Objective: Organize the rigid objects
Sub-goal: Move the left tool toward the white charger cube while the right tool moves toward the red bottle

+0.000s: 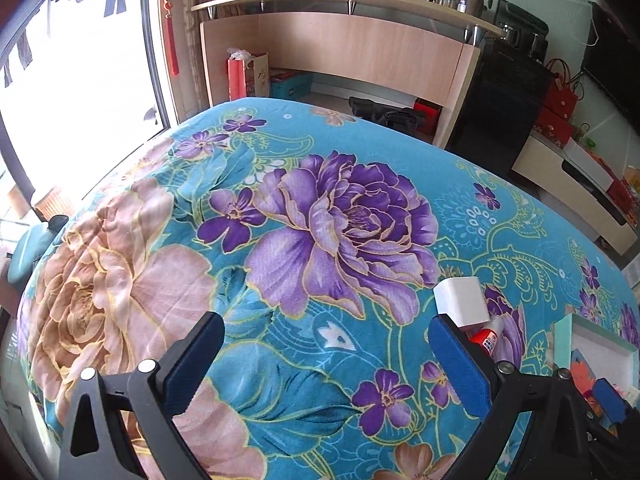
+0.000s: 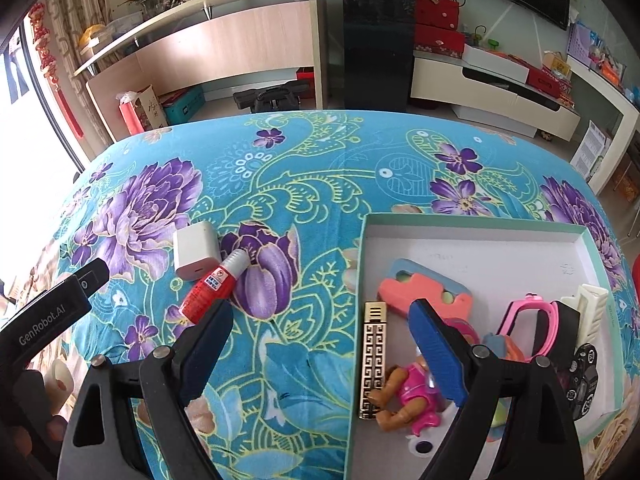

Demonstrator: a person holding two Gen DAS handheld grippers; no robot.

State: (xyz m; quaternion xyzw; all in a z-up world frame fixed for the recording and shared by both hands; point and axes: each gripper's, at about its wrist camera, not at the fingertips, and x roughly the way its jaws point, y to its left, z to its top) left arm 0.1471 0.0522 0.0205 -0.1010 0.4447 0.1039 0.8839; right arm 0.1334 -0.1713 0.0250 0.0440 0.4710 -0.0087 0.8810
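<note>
My left gripper (image 1: 326,340) hangs open over the flowered blanket (image 1: 320,208), holding nothing. Just past its right finger stands a white charger cube (image 1: 462,300), with a red glue bottle (image 1: 486,338) lying against it. In the right wrist view the cube (image 2: 196,254) and bottle (image 2: 216,286) lie beyond the left finger of my right gripper (image 2: 320,332). That gripper is open and empty over the left rim of a shallow teal-edged tray (image 2: 480,226). In the tray lie a gold patterned bar (image 2: 372,360), a pink-dressed doll (image 2: 412,396), a pink foam piece (image 2: 424,292), pink glasses (image 2: 528,316) and a black toy car (image 2: 582,376).
The blanket covers a raised surface whose far edge drops to the floor. Beyond it stand a curved wooden counter (image 2: 224,40), a black cabinet (image 2: 376,52) and a low white unit (image 2: 500,88). A bright window fills the left side. A white comb-like piece (image 2: 592,312) lies at the tray's right.
</note>
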